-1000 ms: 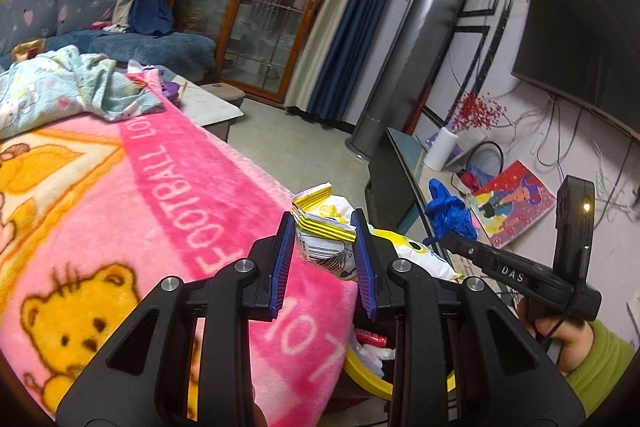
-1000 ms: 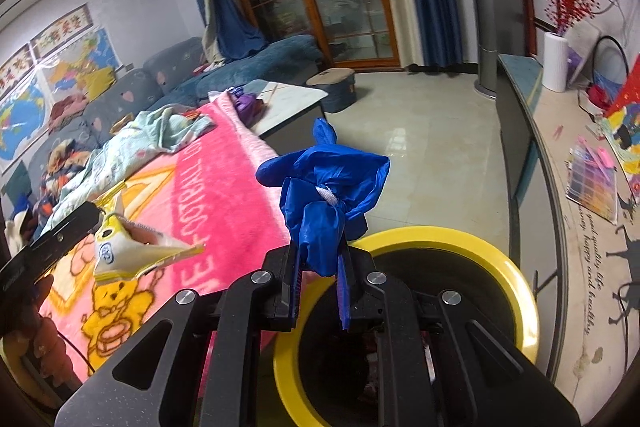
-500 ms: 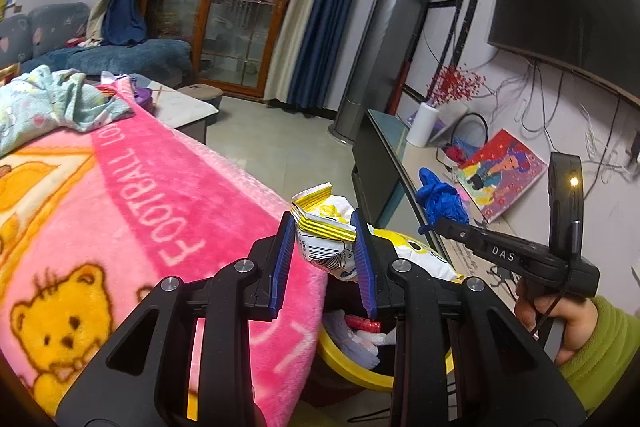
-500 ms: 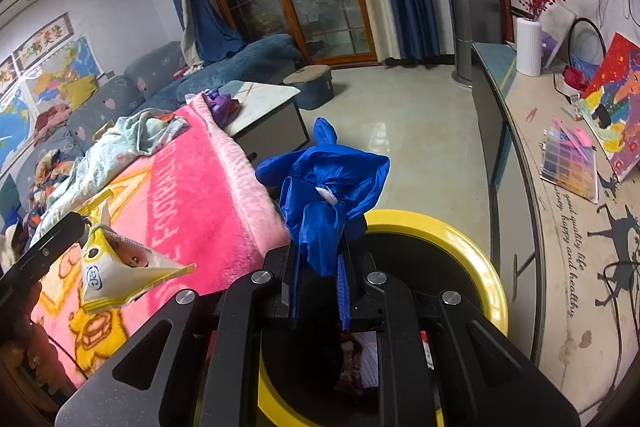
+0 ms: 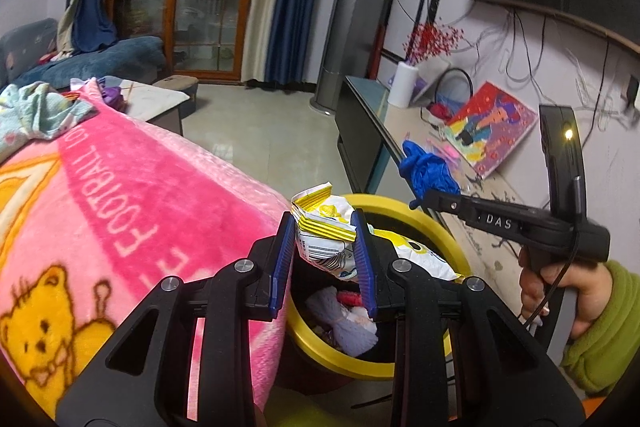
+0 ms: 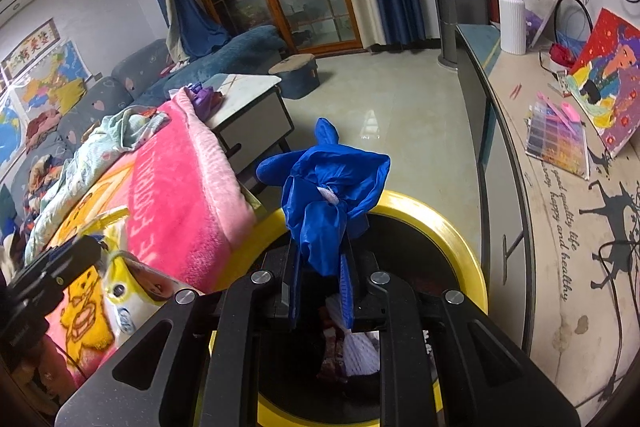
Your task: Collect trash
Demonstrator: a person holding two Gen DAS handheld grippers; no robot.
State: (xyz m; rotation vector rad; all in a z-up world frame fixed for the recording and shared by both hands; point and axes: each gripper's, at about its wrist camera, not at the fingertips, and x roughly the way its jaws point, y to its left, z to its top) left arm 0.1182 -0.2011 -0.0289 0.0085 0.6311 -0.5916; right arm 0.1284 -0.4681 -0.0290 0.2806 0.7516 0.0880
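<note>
We find the left claw (image 5: 324,259) nearest in its own view, pinching a yellow-and-white snack wrapper (image 5: 326,233) between its blue pads, the wrapper's tail hanging to the right over the bin (image 5: 440,231). The right claw (image 6: 320,287) is pressed together on a crumpled blue glove (image 6: 326,195), which stands up out of the jaws; in the left view the glove (image 5: 426,171) shows at that claw's tip, above the bin's far rim. Directly below both claws stands the yellow-rimmed bin, dark inside, with pale wads and red scraps already lying in it. In the right view the bin (image 6: 452,227) sits under the glove, and the wrapper (image 6: 120,287) appears low at left, near the rim but partly over the pink blanket (image 6: 176,187). We judge the step in hand to be the drop: both items are carried to the bin and neither is released. The next move calls for each claw to stand squarely over the opening and then spread; the wrapper looks closer to the blanket edge, so the left claw may need to come further across first. Beyond the bin lie the tiled floor (image 5: 272,143), a low tabletop (image 6: 560,227) along the wall with a painting (image 5: 492,131), and glass doors (image 5: 188,7) at the far end.
</note>
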